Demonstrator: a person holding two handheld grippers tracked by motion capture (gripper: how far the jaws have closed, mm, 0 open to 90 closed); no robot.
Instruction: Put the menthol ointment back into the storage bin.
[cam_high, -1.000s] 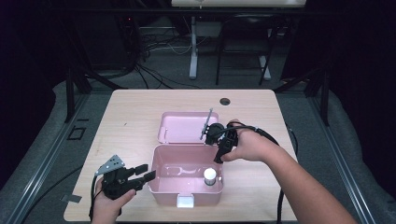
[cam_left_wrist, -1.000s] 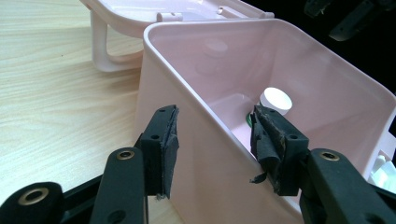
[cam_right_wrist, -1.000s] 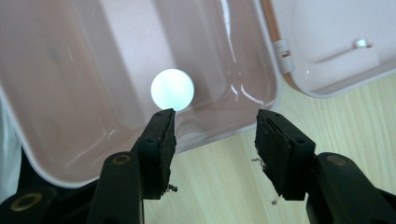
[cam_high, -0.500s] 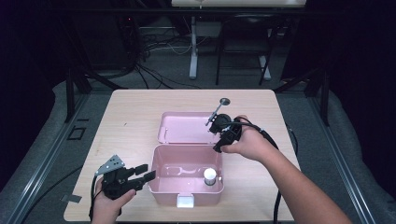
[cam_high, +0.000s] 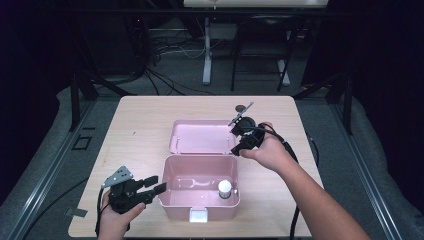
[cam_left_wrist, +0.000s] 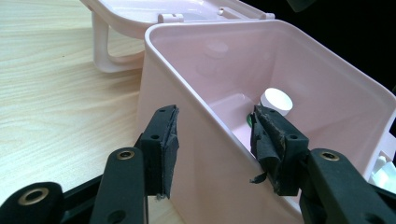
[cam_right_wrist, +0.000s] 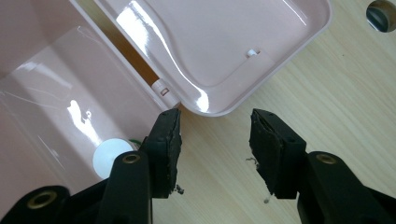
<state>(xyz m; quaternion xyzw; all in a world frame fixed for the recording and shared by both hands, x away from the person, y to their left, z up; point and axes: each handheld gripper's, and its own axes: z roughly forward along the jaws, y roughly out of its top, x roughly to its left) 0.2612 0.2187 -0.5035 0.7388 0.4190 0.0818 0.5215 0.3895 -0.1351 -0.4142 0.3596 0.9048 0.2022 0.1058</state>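
Straddling the box's (cam_high: 200, 192) left wall, the left gripper (cam_high: 150, 187) is sitting at about eight o'clock on the bench (cam_high: 145, 125), held in the person's left hand (cam_high: 117, 215). In the left gripper view its fingers (cam_left_wrist: 163, 144) are standing apart, one outside the pink wall and one inside; whether the pads are pressing on the plastic cannot be told from here, and a gap is showing at least on the outer side.

The box is sitting open at the near middle of the bench, at about six o'clock, with its lid (cam_high: 202, 136) lying flat behind it toward twelve, inside up. A white-capped bottle (cam_high: 224, 188) is standing upright in the box, near its right wall, at roughly four o'clock within the tub. The same cap (cam_left_wrist: 276, 100) is showing just past the inner left finger.

The right gripper (cam_high: 239, 142) is hovering at the lid's right edge, at about three o'clock from the lid, held in the right hand (cam_high: 270, 150). Its fingers (cam_right_wrist: 167, 144) are open with nothing between them and have just been closing somewhat; beneath them bare wood and the lid's corner (cam_right_wrist: 219, 56) are lying, with the bottle cap (cam_right_wrist: 112, 156) off at eight o'clock. A small dark round hole (cam_high: 241, 107) is sitting in the bench beyond the gripper, toward twelve.
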